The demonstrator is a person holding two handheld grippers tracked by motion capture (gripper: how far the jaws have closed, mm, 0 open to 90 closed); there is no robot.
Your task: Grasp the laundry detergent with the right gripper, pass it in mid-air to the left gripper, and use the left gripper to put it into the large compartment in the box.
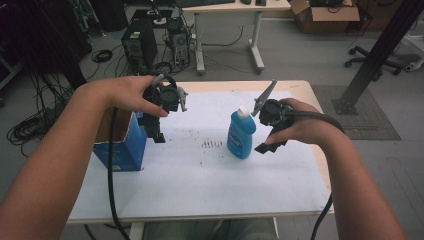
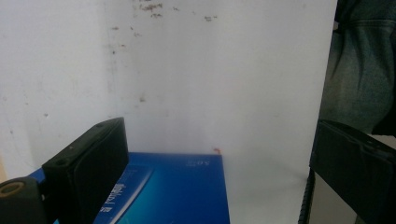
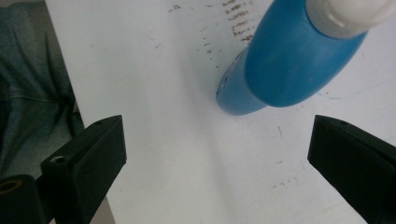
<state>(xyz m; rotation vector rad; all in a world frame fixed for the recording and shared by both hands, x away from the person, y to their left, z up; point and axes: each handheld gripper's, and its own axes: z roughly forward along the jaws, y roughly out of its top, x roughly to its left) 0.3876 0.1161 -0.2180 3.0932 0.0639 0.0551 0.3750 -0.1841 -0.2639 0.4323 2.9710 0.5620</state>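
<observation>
Approach step. Blue bottle (image 1: 241, 134) upright mid-counter (image 1: 200, 175); right tongs (image 1: 270, 145) spread, empty, at its 3 o'clock. Left tongs (image 1: 155, 131) spread over blue box (image 1: 122, 147). Next, likely: lower right tongs, straddle bottle, squeeze.

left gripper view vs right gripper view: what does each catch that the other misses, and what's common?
Left gripper view: the blue box lying below its open jaws, at the sheet's edge. Right gripper view: the blue bottle with its white cap standing ahead of its open jaws, untouched, plus dark smudges beyond it. Both: the white sheet and denim-clad legs past the table edge.
</observation>
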